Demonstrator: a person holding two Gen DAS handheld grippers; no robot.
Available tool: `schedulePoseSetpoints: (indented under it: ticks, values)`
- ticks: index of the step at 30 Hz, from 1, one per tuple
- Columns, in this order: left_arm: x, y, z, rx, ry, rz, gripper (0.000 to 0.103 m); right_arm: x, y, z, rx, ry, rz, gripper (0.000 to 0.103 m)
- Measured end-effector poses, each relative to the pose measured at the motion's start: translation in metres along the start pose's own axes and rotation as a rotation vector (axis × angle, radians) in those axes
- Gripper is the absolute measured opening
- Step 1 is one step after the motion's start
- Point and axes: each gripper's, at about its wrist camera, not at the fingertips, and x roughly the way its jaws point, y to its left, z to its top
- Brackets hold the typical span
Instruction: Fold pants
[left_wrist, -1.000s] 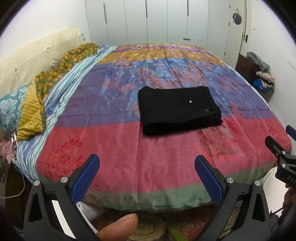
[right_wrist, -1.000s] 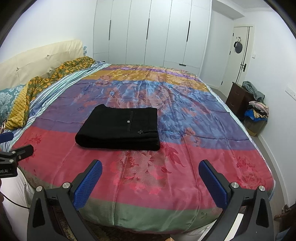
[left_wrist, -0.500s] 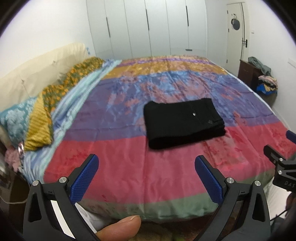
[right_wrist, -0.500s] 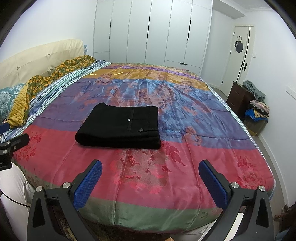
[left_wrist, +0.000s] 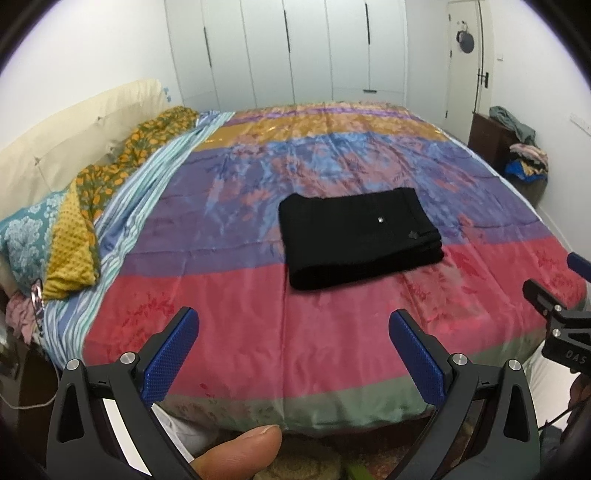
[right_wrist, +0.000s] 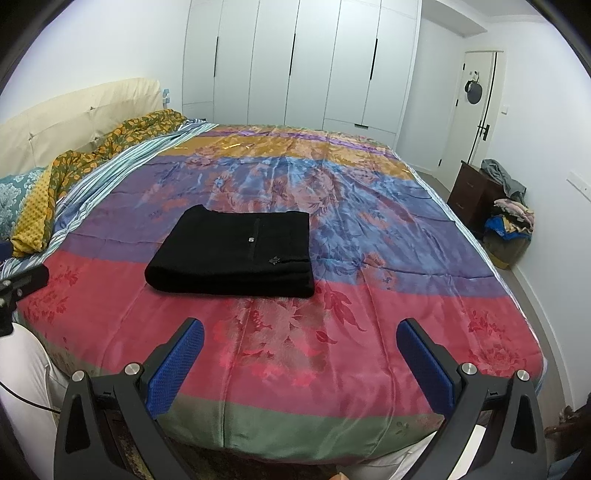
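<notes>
Black folded pants (left_wrist: 358, 238) lying as a neat flat stack mid-bed on the glossy striped floral satin bedspread (left_wrist: 258, 332), both tools (left_wrist: 293, 343) (right_wrist: 300, 352) spread apart, empty and well back — any re-grab or nudge risks sliding layers on slick fabric.

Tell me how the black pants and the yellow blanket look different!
The black pants are plain black and folded into a neat flat rectangle; the yellow floral blanket is patterned and lies crumpled in a long heap. The pants sit mid-bed on the striped bedspread; the blanket runs along the headboard side. Both rest on the bed, untouched by either gripper.
</notes>
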Motion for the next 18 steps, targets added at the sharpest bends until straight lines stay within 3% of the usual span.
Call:
schedulePoseSetpoints:
  ticks: [18]
  values:
    - [0.0087, -0.0043, -0.0033, -0.005, 0.071, -0.001, 0.102, -0.0025, -0.0058, 0.0044, 0.014, 0.001, -0.014, 0.103]
